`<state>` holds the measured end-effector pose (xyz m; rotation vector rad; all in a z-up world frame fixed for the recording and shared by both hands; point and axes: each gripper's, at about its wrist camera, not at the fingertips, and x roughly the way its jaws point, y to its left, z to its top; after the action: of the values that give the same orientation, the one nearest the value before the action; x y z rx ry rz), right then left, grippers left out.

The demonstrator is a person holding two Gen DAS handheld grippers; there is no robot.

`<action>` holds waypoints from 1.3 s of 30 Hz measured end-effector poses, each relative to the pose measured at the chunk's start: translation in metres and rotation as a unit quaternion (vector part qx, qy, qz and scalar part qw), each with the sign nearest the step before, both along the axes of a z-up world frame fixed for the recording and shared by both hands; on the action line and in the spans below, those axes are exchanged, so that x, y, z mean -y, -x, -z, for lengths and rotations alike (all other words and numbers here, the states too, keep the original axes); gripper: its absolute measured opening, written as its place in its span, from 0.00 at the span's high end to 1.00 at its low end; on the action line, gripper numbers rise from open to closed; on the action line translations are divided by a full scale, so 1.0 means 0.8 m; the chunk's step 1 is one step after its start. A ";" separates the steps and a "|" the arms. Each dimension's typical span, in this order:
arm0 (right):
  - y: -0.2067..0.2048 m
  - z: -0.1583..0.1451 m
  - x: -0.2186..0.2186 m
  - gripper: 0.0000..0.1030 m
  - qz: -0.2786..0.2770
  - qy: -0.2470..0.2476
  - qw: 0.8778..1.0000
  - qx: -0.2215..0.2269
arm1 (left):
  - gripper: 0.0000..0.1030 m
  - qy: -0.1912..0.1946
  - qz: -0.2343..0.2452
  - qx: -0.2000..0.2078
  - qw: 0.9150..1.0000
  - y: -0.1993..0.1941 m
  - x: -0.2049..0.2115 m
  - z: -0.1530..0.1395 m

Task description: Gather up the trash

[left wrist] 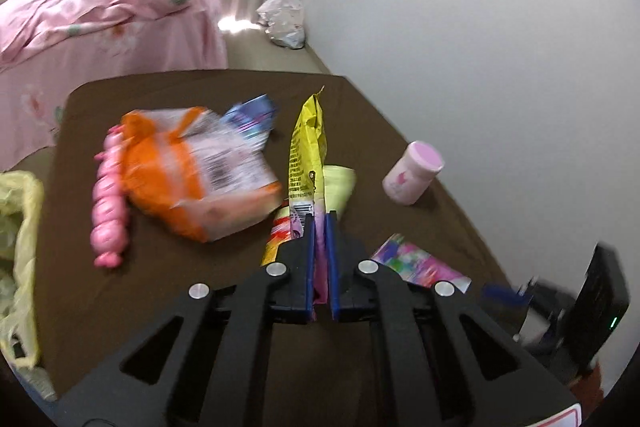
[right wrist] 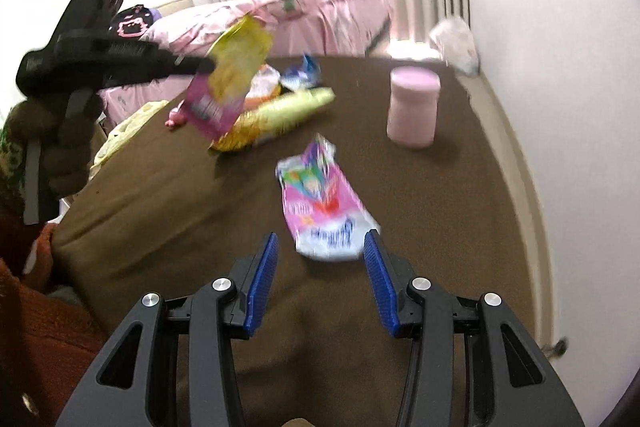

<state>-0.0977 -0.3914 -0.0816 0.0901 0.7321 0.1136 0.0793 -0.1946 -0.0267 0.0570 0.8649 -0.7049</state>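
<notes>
My left gripper (left wrist: 320,217) is shut on a yellow and pink snack wrapper (left wrist: 306,151) and holds it above the brown table (left wrist: 200,287). The same wrapper (right wrist: 236,75) hangs from the left gripper (right wrist: 206,67) in the right wrist view. My right gripper (right wrist: 320,247) is open, just in front of a pink and white wrapper (right wrist: 320,203) lying flat on the table (right wrist: 440,219). An orange and white bag (left wrist: 200,171), a pink string of sausages (left wrist: 108,203) and a blue wrapper (left wrist: 252,119) lie on the table. A yellow-green packet (right wrist: 280,115) lies behind.
A pink lidded jar (right wrist: 412,107) stands upright at the table's right side, also in the left wrist view (left wrist: 412,173). A yellow plastic bag (left wrist: 20,227) hangs at the table's left edge. A pink-covered bed (left wrist: 100,19) stands behind. A white wall runs along the right.
</notes>
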 end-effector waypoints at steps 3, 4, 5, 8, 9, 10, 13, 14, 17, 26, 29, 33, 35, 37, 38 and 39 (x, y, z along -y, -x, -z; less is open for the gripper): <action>-0.020 -0.002 -0.011 0.59 -0.033 0.039 0.999 -0.007 | 0.95 -0.006 -0.018 -0.014 1.000 -0.003 -0.037 0.010; -0.029 -0.001 -0.015 0.59 -0.046 0.061 0.997 -0.011 | 0.95 -0.003 -0.025 -0.024 0.999 -0.009 -0.053 0.016; -0.034 0.002 -0.017 0.59 -0.054 0.075 0.996 -0.013 | 0.95 -0.002 -0.027 -0.033 0.999 -0.014 -0.065 0.023; -0.058 0.015 -0.007 0.59 -0.067 0.079 0.994 -0.035 | 0.92 0.005 -0.013 -0.047 0.999 -0.023 -0.085 0.037; -0.063 0.018 -0.002 0.59 -0.073 0.061 0.994 -0.049 | 0.90 0.006 -0.012 -0.046 0.999 -0.027 -0.089 0.039; -0.070 0.022 0.005 0.59 -0.082 0.029 0.994 -0.072 | 0.89 0.008 -0.015 -0.046 0.999 -0.033 -0.094 0.043; -0.065 0.024 0.006 0.59 -0.096 -0.014 0.991 -0.089 | 0.76 0.032 -0.037 -0.065 0.997 -0.046 -0.113 0.050; -0.059 0.023 0.001 0.59 -0.099 -0.011 0.991 -0.086 | 0.68 0.044 -0.045 -0.070 0.996 -0.049 -0.120 0.052; -0.044 0.026 -0.020 0.59 -0.096 0.017 0.992 -0.085 | 0.58 0.065 -0.059 -0.076 0.993 -0.053 -0.135 0.059; -0.026 0.024 -0.051 0.89 -0.049 0.076 0.994 -0.057 | 0.32 0.106 -0.063 -0.079 0.989 -0.030 -0.158 0.061; -0.028 0.003 -0.053 0.91 -0.040 0.061 0.997 -0.029 | 0.32 0.071 -0.047 -0.085 0.993 -0.021 -0.145 0.068; -0.034 -0.024 -0.049 0.92 -0.022 0.023 0.999 0.015 | 0.32 0.050 -0.026 -0.057 0.997 -0.008 -0.128 0.065; -0.039 -0.031 -0.046 0.92 -0.021 0.001 0.999 0.027 | 0.32 0.046 -0.018 -0.057 0.997 -0.008 -0.119 0.065; -0.042 -0.032 -0.046 0.92 -0.019 -0.012 0.999 0.030 | 0.35 0.029 -0.025 -0.051 0.998 -0.016 -0.107 0.068; -0.044 -0.032 -0.046 0.92 -0.018 -0.015 0.999 0.030 | 0.39 0.022 -0.030 -0.056 0.998 -0.022 -0.102 0.071; -0.044 -0.031 -0.047 0.92 -0.016 -0.017 0.999 0.030 | 0.41 0.018 -0.032 -0.064 0.997 -0.027 -0.098 0.075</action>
<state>-0.0621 -0.3541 -0.0572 0.1072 0.6724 0.1581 0.1009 -0.1161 -0.0869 -0.0482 0.9725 -0.6692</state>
